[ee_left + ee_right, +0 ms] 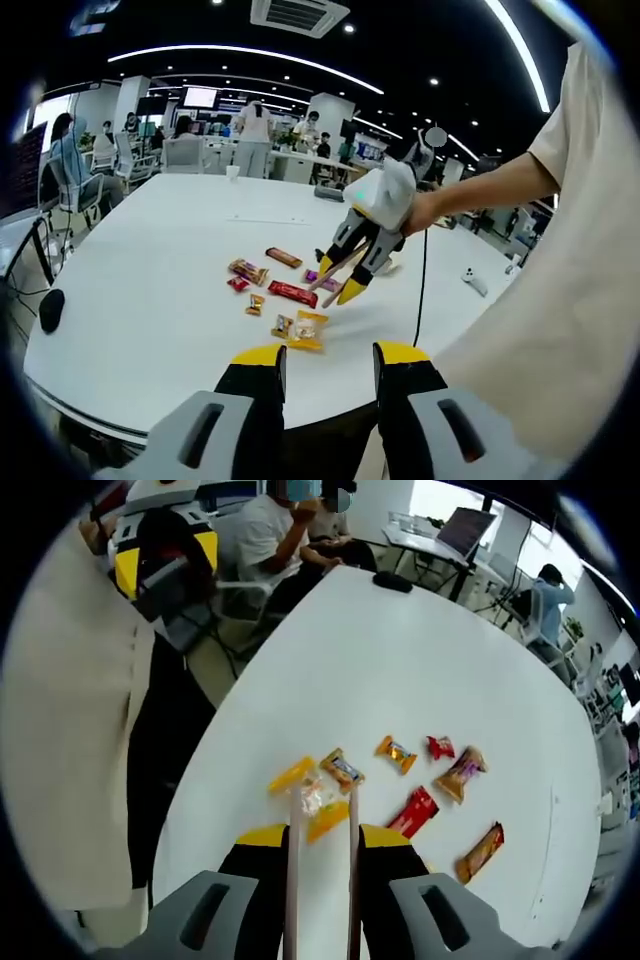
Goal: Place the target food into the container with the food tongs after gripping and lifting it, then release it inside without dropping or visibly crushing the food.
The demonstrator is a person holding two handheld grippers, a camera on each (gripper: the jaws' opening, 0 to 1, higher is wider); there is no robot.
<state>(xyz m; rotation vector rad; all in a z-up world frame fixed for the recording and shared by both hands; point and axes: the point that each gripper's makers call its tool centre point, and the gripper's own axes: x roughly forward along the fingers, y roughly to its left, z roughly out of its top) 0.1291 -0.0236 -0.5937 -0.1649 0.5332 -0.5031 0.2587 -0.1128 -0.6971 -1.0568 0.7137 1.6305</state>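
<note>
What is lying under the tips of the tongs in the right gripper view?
Under the tongs tips lies a clear snack packet, beside a yellow packet on the white table. Another yellow packet sits between the arms, partly covered by the jaws.

In the right gripper view, the tongs (320,870) run off the bottom edge, and their tips cover part of a yellow snack (310,802). The words on the snack wrappers are too small to read. In the left gripper view, the far desks (250,150) are tiny and blurry.
</note>
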